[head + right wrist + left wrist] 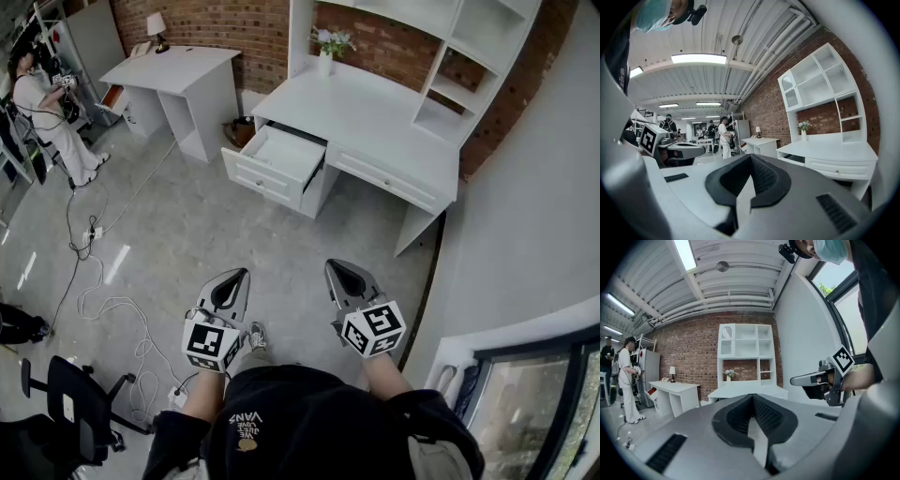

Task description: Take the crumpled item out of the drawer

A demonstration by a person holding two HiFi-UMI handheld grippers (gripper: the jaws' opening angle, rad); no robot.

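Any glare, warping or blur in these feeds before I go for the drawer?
Head view: evenly lit, sharp, edges bowed; the open drawer is small, its contents unreadable. Left gripper view: strong fisheye, dark corners, ceiling light blown out. Right gripper view: same fisheye, ceiling lamp glaring, desk clear.

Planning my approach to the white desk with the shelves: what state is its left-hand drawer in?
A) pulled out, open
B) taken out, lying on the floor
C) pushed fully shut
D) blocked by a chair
A: in the head view the drawer juts out from the desk, its white inside showing.
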